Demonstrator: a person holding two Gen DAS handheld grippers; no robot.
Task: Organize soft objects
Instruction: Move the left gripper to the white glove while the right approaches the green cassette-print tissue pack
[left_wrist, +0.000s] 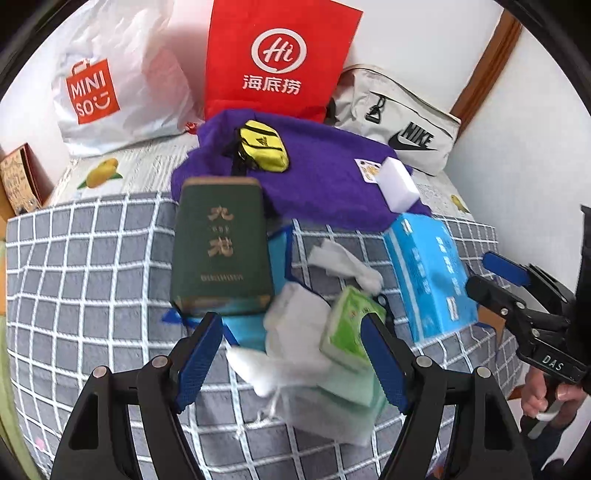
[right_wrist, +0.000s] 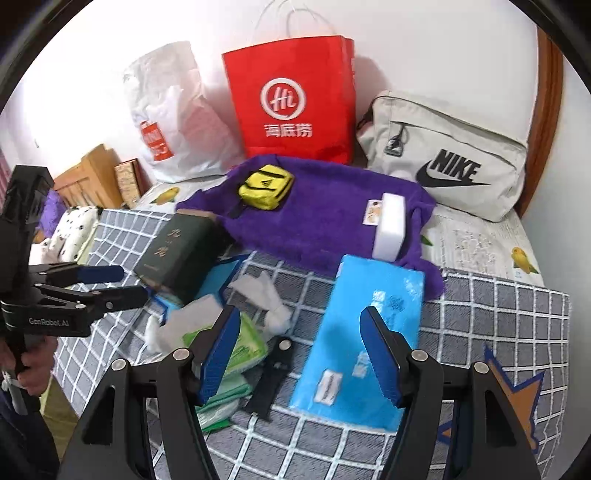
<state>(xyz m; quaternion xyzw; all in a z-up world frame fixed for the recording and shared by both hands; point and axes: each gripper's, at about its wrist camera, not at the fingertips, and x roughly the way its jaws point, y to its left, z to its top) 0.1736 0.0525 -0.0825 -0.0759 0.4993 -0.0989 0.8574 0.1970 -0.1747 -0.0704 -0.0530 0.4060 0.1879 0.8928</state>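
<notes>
On a grey checked blanket (left_wrist: 92, 258) lie a purple towel (left_wrist: 314, 173) with a yellow pouch (left_wrist: 264, 149) and a white sponge (left_wrist: 400, 182) on it. In front of it are a dark green box (left_wrist: 221, 243), a blue tissue pack (right_wrist: 362, 332), a green wipes pack (left_wrist: 351, 325) and crumpled white cloths (left_wrist: 347, 266). My left gripper (left_wrist: 291, 354) hovers open over the white cloths and green pack, gripping nothing. My right gripper (right_wrist: 301, 350) hangs open above the blue tissue pack's left edge, also holding nothing.
Against the back wall stand a white Miniso bag (left_wrist: 110, 81), a red paper bag (right_wrist: 291, 103) and a grey Nike bag (right_wrist: 443, 155). A small black object (right_wrist: 273, 373) lies beside the tissue pack. A wooden frame (right_wrist: 92, 177) is at the left.
</notes>
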